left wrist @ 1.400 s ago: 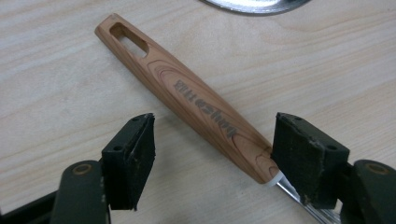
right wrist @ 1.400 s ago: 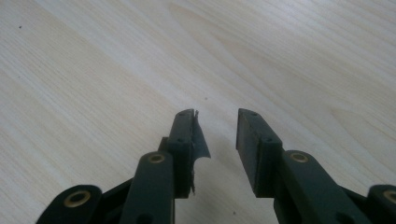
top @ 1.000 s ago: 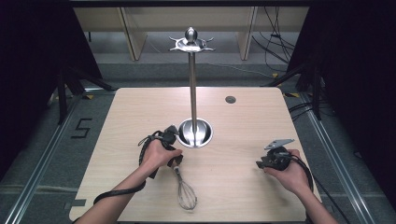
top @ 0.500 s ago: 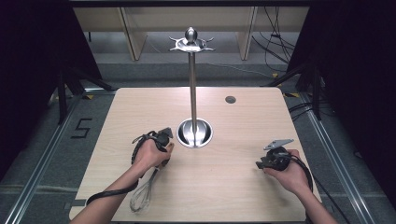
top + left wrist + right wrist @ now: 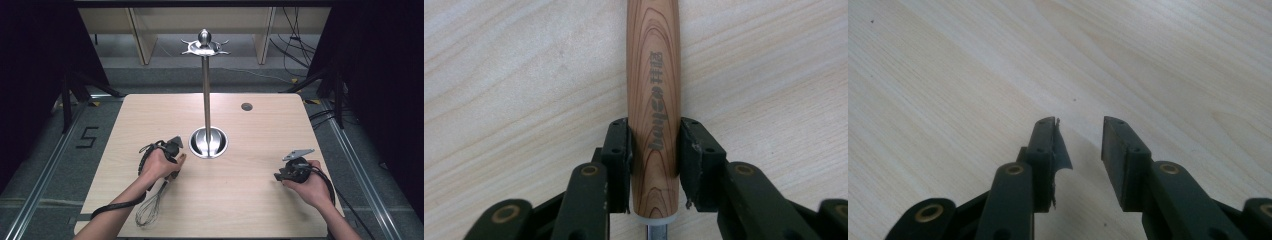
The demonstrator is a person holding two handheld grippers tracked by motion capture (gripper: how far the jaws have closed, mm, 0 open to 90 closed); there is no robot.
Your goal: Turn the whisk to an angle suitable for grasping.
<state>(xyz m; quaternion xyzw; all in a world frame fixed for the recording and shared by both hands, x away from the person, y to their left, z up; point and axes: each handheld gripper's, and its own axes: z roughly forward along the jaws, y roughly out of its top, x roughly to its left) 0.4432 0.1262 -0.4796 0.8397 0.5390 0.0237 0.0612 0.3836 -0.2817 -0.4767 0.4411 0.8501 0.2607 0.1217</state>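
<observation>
- Filling most of the high view, the pale wooden table [image 5: 250, 210] carries everything here.
- Rising from its middle is a metal stand [image 5: 207, 90] — round base, tall pole, small hooks at the top.
- The whisk [image 5: 152, 205] lies near the front left, its wire head toward the person; its wooden handle [image 5: 653, 100], printed with dark lettering, runs up the left gripper view.
- The left gripper [image 5: 172, 150] has both jaws pressed against that handle.
- The right gripper [image 5: 1078, 145] sits low over bare wood at front right, jaws parted, nothing between them — its left pad looks torn, perhaps.
- A small dark disc [image 5: 246, 106] lies toward the far right.
</observation>
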